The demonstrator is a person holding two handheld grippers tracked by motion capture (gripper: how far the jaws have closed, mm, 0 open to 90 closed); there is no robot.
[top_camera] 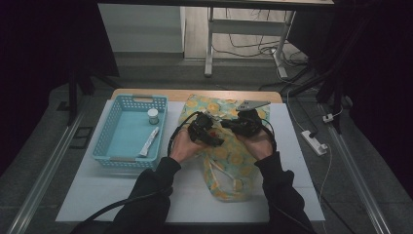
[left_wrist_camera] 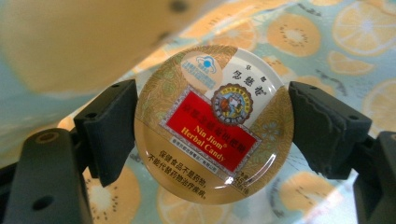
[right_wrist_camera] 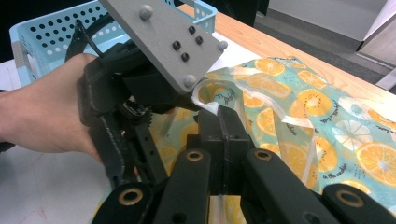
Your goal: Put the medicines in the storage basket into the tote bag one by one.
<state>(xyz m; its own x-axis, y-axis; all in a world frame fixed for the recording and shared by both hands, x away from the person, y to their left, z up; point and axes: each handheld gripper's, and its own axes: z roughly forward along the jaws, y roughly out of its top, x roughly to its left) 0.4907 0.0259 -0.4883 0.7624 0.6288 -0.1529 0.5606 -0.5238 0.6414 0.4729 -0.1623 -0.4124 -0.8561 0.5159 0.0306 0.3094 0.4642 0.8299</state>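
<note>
Over the fruit-print bag [top_camera: 229, 156], the left gripper [left_wrist_camera: 212, 126] clamps a round candy tin [left_wrist_camera: 214, 123]. The right gripper [right_wrist_camera: 220, 122] pinches the bag's edge shut. A blue basket [top_camera: 112, 139] sits just beside the bag.

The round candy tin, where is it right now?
In the left gripper view the candy tin sits clamped between the left gripper jaws, over the fruit-print bag. In the high view that gripper is mid-table, right of the blue basket.

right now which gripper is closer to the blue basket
Left. The left gripper works just beside the blue basket, clamping a round candy tin. The right gripper sits farther off over the fruit-print bag, pinching its edge.
</note>
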